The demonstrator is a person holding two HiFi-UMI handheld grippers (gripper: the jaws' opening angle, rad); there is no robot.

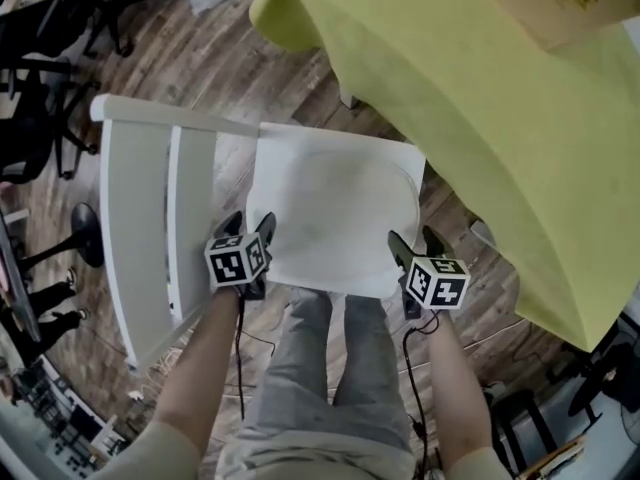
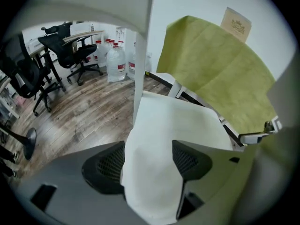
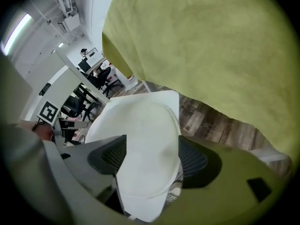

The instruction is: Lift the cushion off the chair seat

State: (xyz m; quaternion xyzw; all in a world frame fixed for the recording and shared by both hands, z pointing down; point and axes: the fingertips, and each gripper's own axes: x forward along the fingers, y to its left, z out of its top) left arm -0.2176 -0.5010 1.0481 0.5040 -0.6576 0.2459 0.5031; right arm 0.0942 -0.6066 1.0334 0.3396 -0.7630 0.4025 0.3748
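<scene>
On the chair (image 1: 135,228) seat: the white cushion (image 1: 335,208) lies flat, its near edge running from hand to hand.
Left gripper (image 1: 250,224): jaws wide apart astride the near left corner, pads not pressing.
Right gripper (image 1: 412,240): likewise gaping over the near right corner, gripping nothing.
Nearer hand: neither; each has its corner, with the cushion stretching away ahead.
</scene>
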